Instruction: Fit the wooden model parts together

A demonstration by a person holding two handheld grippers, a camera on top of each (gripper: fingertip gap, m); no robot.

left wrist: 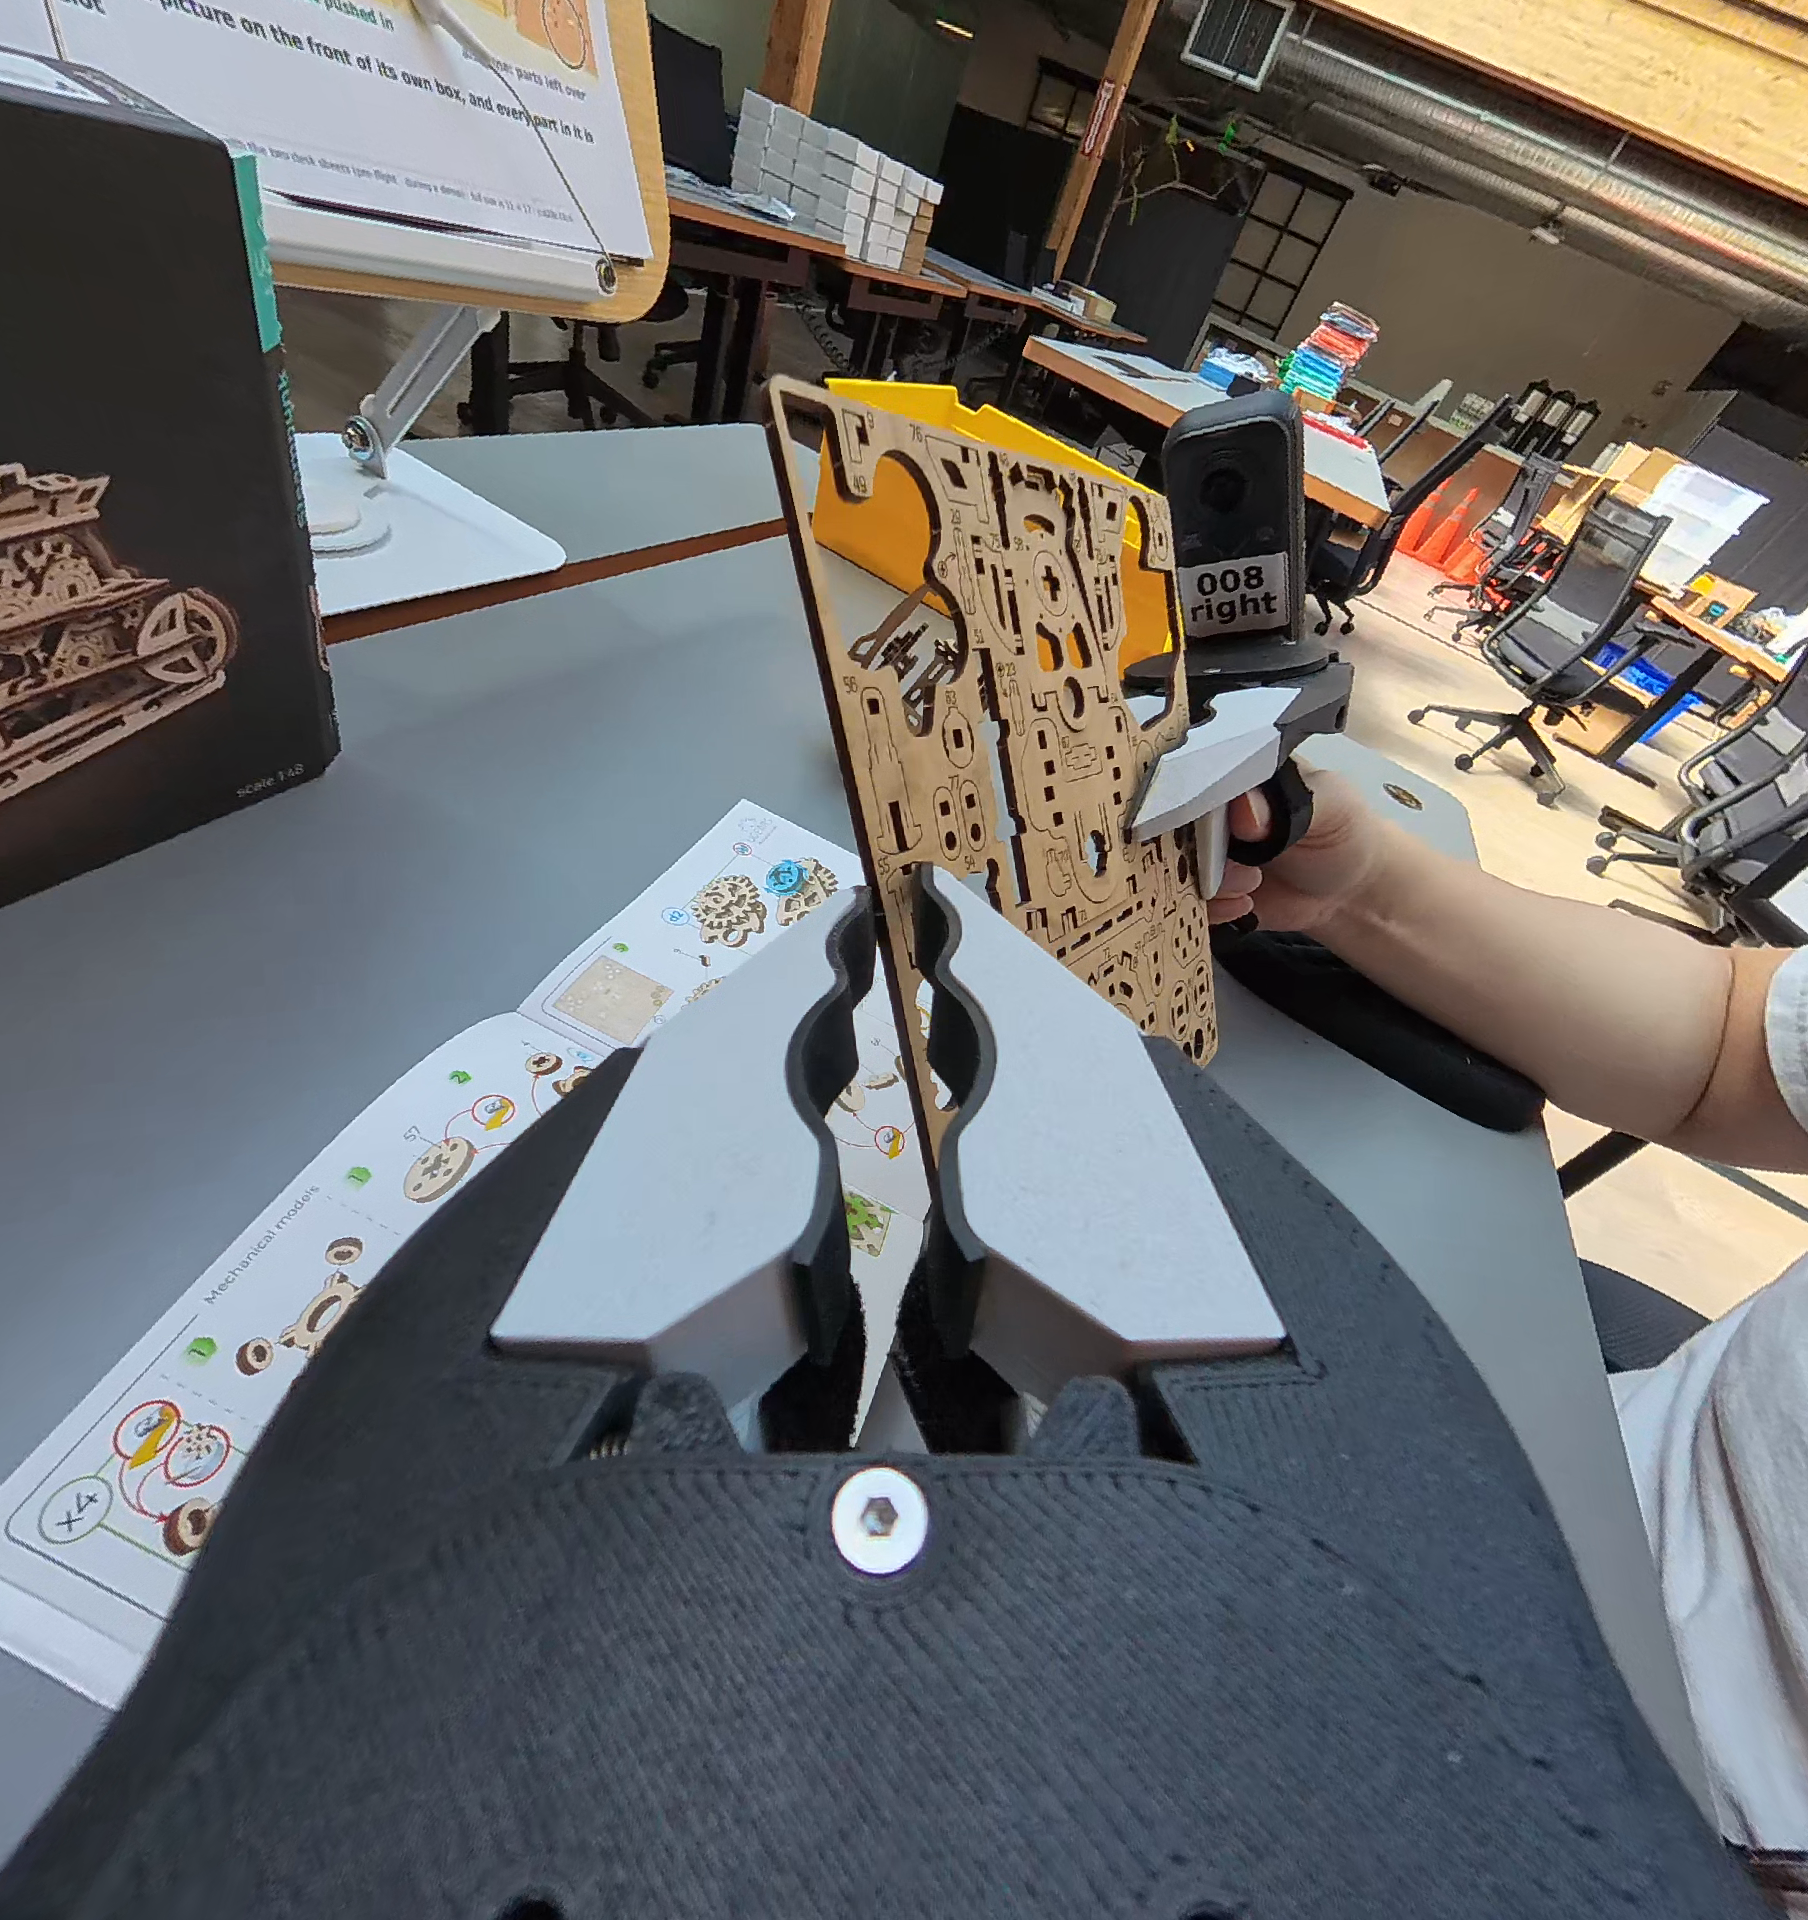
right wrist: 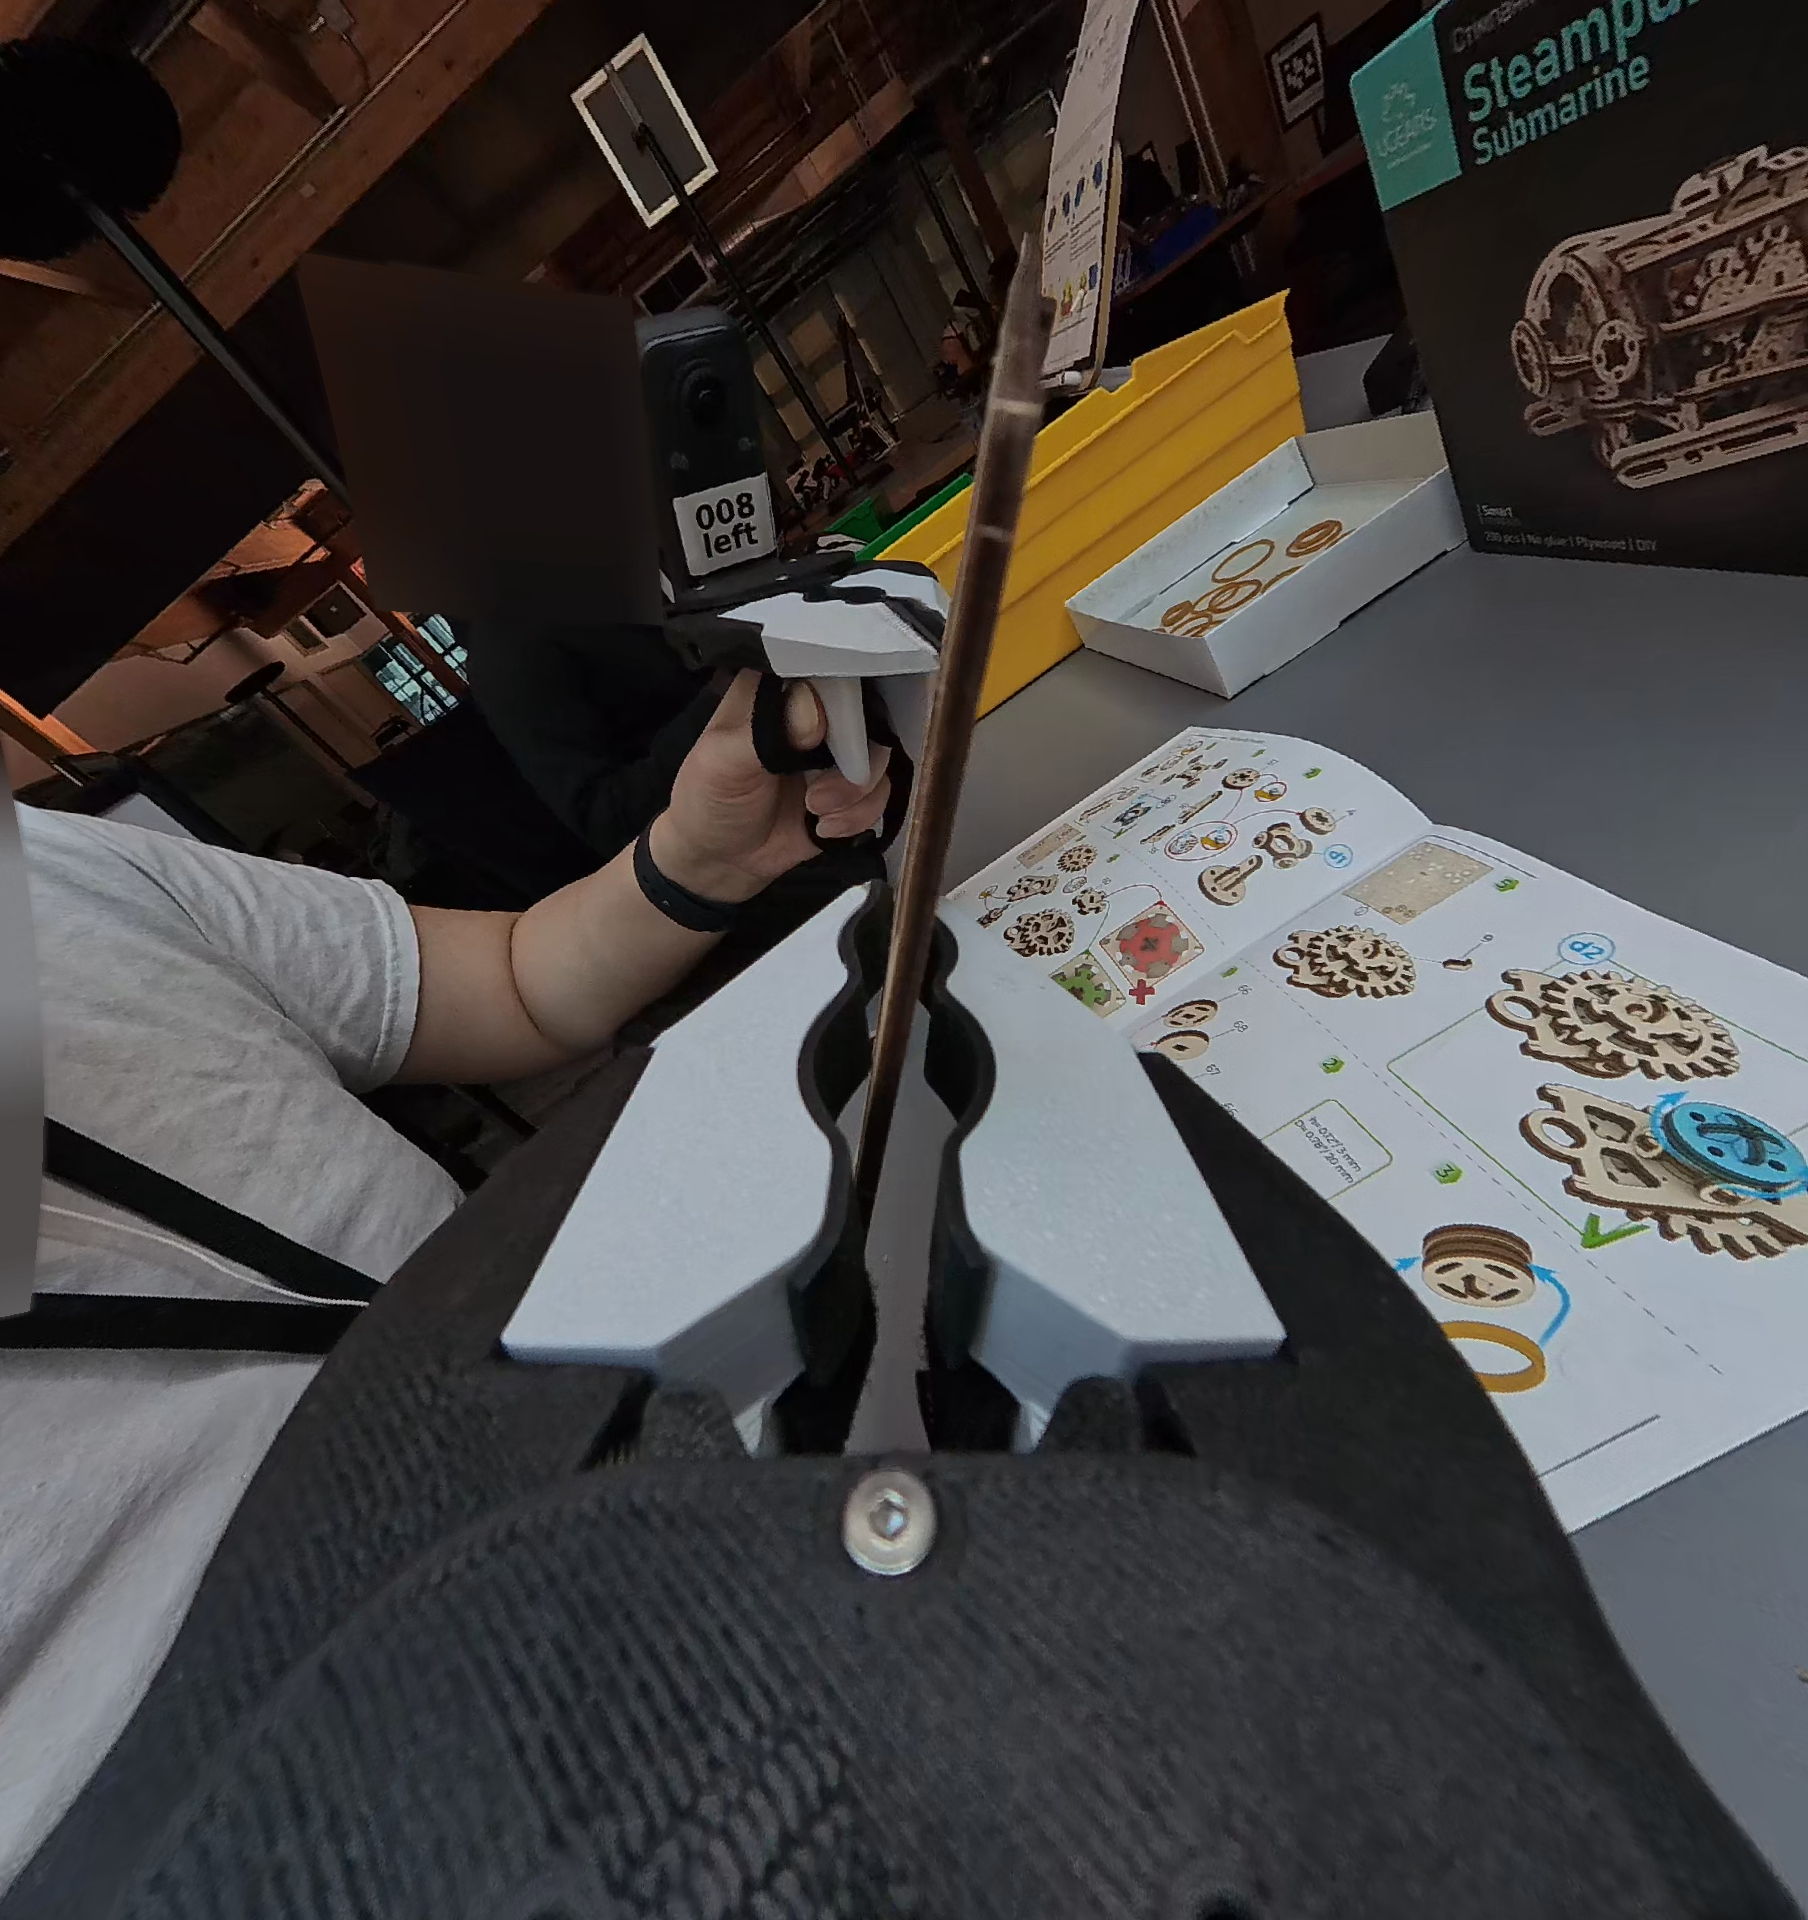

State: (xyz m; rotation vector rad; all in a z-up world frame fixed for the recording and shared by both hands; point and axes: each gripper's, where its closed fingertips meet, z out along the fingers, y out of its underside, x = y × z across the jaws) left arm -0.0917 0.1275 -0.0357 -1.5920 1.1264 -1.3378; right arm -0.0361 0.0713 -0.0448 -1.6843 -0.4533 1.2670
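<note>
Two handheld grippers pinch one thin wooden sheet (left wrist: 1025, 707) and hold it upright above a grey table (left wrist: 526, 831). Seen along the left gripper (left wrist: 895, 904), its fingers are pressed together on the sheet's lower near edge, and the sheet's flat face shows many laser-cut shapes, with several holes where pieces are already gone. The right gripper (left wrist: 1139, 821) shows farther off in that view, nipping the sheet's far side edge, with a hand (left wrist: 1295, 862) on its handle. From the right gripper's own camera the sheet appears edge-on as a dark thin line rising between its closed fingers (right wrist: 1045, 1122), and the left gripper (right wrist: 879, 634) grips the same sheet beyond. An open instruction booklet (right wrist: 1451, 1039) lies flat on the table beneath, showing gear drawings. Behind it sits a shallow white tray (right wrist: 1264, 634) with a few loose wooden rings, then a yellow bin (right wrist: 1118, 478), and a dark kit box (right wrist: 1627, 301) stands upright to one side. Judging by this, the work looks early: some pieces have been removed from the sheet, but no joined assembly is visible anywhere. Most parts remain locked in the sheet, so pressing pieces free and fitting them together is still ahead.
</note>
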